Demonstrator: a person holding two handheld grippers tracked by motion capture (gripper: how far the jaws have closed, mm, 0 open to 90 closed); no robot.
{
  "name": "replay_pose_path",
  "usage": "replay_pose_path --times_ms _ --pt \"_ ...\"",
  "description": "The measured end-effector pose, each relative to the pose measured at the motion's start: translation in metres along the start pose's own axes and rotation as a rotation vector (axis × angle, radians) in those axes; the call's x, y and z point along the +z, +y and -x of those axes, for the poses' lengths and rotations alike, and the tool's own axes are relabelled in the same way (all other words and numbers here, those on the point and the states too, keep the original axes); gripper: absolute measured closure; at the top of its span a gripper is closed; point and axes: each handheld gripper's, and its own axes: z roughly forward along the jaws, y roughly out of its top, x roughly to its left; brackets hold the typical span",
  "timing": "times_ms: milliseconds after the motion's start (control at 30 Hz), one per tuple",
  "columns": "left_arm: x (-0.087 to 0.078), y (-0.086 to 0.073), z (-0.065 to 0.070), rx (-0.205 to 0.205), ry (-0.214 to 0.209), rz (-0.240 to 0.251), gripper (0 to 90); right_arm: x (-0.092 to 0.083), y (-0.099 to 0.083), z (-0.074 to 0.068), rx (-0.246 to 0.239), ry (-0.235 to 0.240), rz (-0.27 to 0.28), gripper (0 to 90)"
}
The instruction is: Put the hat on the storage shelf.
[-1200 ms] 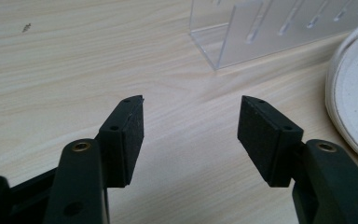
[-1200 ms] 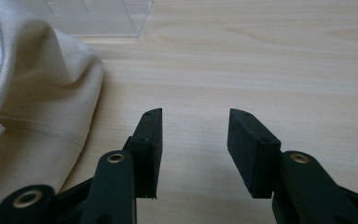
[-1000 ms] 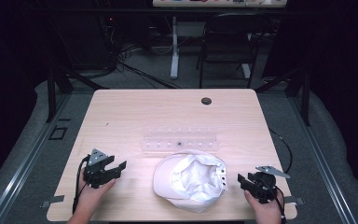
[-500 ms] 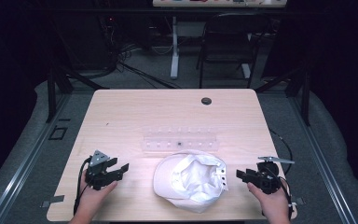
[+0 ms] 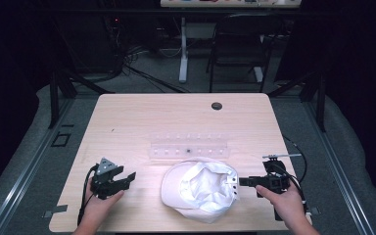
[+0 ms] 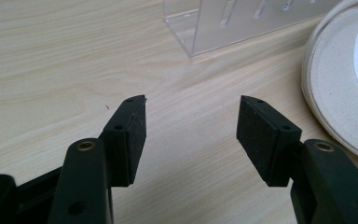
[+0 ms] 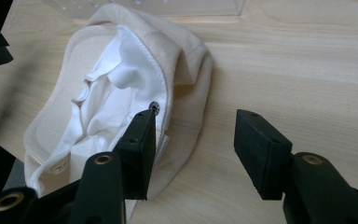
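On table [image 5: 127, 122]: 1 cap [image 5: 199, 188], white/cream, upside down. 1 clear plastic rack [image 5: 188, 148] just behind it. 1 dark round hole [image 5: 217, 105] in tabletop near far edge. 2 grippers: left [image 5: 122, 179], right [image 5: 245, 182], 1 per hand, 2 black jaws ea. Beyond table: 1 chair [image 5: 237, 54], approx.
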Motion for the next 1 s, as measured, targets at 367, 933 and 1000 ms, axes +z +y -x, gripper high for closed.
replay_pose_path --times_ms 367,933,1000 --pt "0.001 0.0 0.0 0.011 0.002 -0.011 42.9 0.018 0.003 -0.009 0.022 0.059 -0.088 47.0" --pt "0.002 -0.001 0.001 0.016 0.0 -0.016 42.9 0.042 0.004 -0.016 0.099 0.136 -0.16 47.3" --pt "0.002 -0.001 0.001 0.017 0.0 -0.017 42.8 0.042 0.005 -0.017 0.097 0.146 -0.165 47.3"
